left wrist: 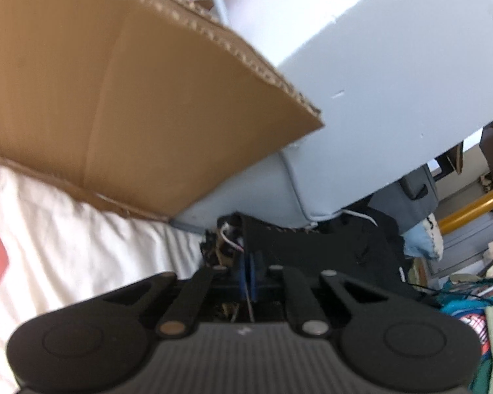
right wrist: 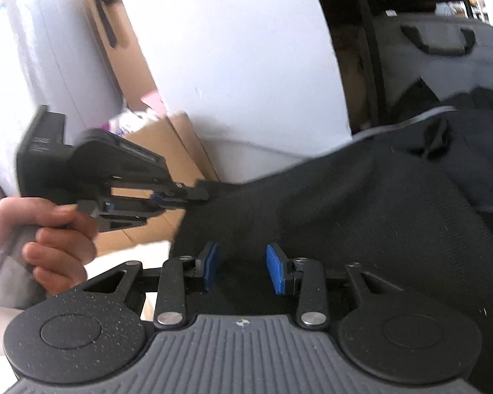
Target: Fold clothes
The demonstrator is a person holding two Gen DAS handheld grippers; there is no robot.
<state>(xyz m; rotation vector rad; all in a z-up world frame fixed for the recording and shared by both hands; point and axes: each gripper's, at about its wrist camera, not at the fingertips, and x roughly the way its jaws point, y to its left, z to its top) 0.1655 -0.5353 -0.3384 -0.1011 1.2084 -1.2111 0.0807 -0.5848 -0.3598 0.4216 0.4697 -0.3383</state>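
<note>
The black cloth (right wrist: 361, 216) hangs in the air, stretched sideways between the two tongs; its long way runs from the left tongs (right wrist: 180, 197) out to the far right. The left tongs are pinched shut on the cloth's near corner, with the hand (right wrist: 49, 239) behind them. The right tongs (right wrist: 243, 269) are apart; the cloth lies right under and past their blue pads (right wrist: 276, 269), but the pads do not press it, so this side is nearer the loose part. In the left view the cardboard box (left wrist: 131, 98) and white sheet (left wrist: 65, 246) fill the frame; the pinched edge is blurry. The cloth's far end is cut off.
</note>
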